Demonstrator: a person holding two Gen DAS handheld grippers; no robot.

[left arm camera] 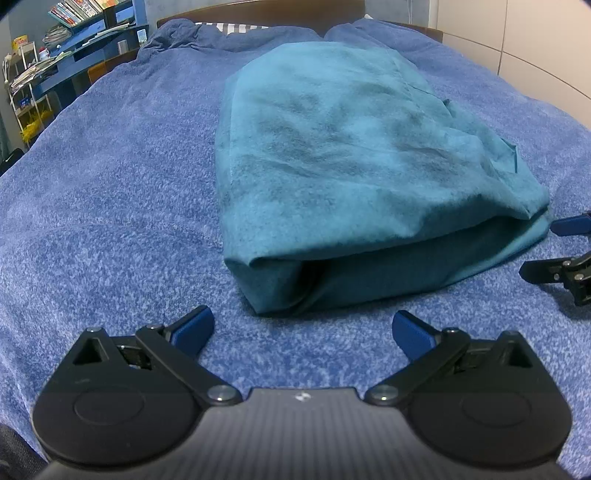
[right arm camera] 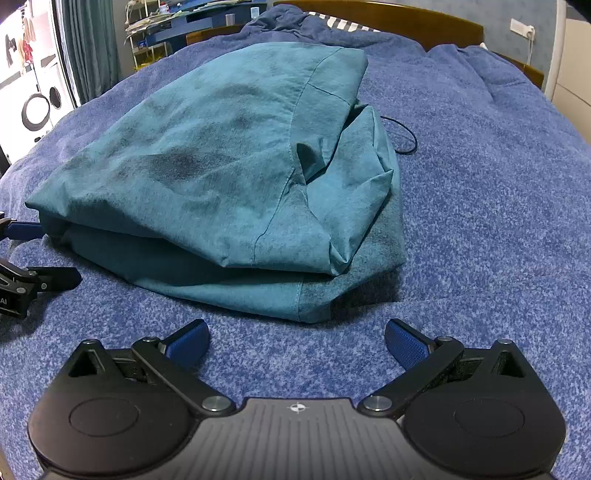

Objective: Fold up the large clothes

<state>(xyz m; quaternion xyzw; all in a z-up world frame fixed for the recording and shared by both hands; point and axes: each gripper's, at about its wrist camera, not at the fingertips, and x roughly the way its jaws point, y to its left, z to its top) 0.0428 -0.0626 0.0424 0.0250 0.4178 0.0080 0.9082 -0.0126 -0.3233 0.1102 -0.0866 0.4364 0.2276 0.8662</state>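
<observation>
The teal garment [left arm camera: 354,155] is laid on the blue blanket [left arm camera: 110,184] that covers the bed, roughly along the bed's length, with its far end towards the wooden headboard [right arm camera: 406,22]. It is seen in a doubled state: an upper layer is folded over a lower one, and the fold mouth faces the grippers. This placement is judged to suit the task, since the flat, soft surface supports a large item and the near edge is presented for gripping.

The left gripper [left arm camera: 303,328] is held low over the blanket, just short of the garment's near left corner. Its jaws are spread wide and nothing is gripped between them. The blue pads [left arm camera: 194,328] are clear of the cloth.

The right gripper [right arm camera: 297,338] is held in the same manner before the near right corner. Its jaws are likewise fully apart and empty. In the left wrist view, its fingers are seen at the right margin, just beside the garment's edge.

In both views the garment lies ahead of the jaws, not between them; a narrow strip of bare blanket separates the fingertips from the hem. The symmetrical stance, one gripper per corner, is judged to prepare a further fold of the near edge. A thin black cord [right arm camera: 404,136] lies beside the garment on its right side.
</observation>
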